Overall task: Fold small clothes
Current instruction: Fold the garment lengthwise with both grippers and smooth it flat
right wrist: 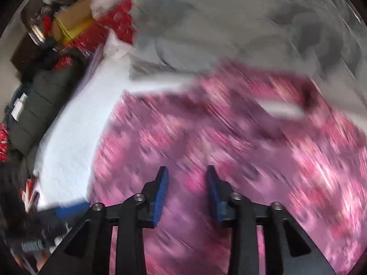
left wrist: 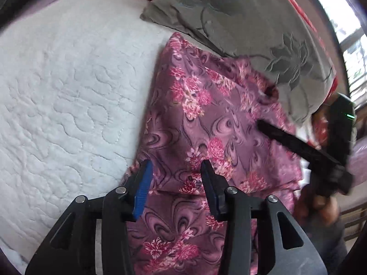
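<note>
My left gripper (left wrist: 175, 176) hangs just over the near edge of the floral cloth (left wrist: 206, 123), its jaws apart with nothing pinched between them. My right gripper (right wrist: 187, 184) is likewise released, jaws spread over the same cloth (right wrist: 229, 149), and its view is badly smeared, so I cannot tell how close its tips are to the fabric.

The cloth lies spread on the white quilt (left wrist: 64, 96), one far corner tucked against the grey pillow (left wrist: 240, 23).

My worry: with the right view this blurred, I could close on a double layer or on the quilt beneath. The thin fabric may also slide on the quilt and ruin the fold line, or snag under the pillow when lifted.

Containers: a yellow-brown box (right wrist: 71, 20) sits beyond the bed in the clutter; I can't make out its contents.
</note>
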Available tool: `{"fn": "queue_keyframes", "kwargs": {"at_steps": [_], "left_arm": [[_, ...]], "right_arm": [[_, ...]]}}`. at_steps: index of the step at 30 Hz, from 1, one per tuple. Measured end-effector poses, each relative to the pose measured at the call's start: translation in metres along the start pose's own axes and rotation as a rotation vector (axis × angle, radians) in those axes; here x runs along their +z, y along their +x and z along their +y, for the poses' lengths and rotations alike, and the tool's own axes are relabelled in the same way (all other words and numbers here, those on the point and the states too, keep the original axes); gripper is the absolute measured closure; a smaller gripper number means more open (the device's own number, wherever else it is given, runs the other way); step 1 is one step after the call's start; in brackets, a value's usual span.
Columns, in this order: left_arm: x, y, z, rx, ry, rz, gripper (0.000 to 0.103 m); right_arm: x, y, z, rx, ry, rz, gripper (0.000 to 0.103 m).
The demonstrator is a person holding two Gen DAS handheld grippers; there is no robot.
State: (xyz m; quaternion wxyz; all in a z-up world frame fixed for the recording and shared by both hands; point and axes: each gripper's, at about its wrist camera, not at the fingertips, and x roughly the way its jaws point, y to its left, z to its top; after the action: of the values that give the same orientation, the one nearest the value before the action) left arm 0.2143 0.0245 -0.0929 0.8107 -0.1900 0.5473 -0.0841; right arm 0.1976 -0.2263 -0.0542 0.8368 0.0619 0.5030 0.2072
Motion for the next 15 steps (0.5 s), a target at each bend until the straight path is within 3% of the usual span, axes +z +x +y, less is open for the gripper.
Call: {"fn": "queue_keyframes", "kwargs": {"at_steps": [1, 5, 8, 9, 11, 13, 15], "left_arm": [[-0.001, -0.008, -0.006, 0.014, 0.018, -0.004, 0.062], [-0.011, -0.020, -0.017, -0.007, 0.031, -0.010, 0.057], [-0.030, -0.005, -0.018, 0.027, 0.030, 0.046, 0.054], [-0.035, 0.005, -0.018, 0.037, 0.031, 0.088, 0.054], [-0.044, 0.012, -0.026, 0.076, 0.078, 0.071, 0.053], [-0.049, 0.007, -0.038, 0.127, 0.139, 0.090, 0.053], [-0.054, 0.000, -0.039, 0.132, 0.149, 0.130, 0.053]], "right_arm": [[-0.006, -0.023, -0.012, -0.021, 0.036, -0.028, 0.070], [-0.036, -0.086, -0.054, -0.099, 0.088, -0.093, 0.065], [-0.060, -0.098, -0.078, -0.216, 0.113, -0.045, 0.063], [-0.074, -0.093, -0.091, -0.245, 0.144, 0.006, 0.063], [-0.099, -0.074, -0.106, -0.280, 0.207, 0.125, 0.065], [-0.116, -0.089, -0.106, -0.243, 0.217, 0.036, 0.064], [-0.129, -0.096, -0.104, -0.241, 0.244, 0.066, 0.063]]}}
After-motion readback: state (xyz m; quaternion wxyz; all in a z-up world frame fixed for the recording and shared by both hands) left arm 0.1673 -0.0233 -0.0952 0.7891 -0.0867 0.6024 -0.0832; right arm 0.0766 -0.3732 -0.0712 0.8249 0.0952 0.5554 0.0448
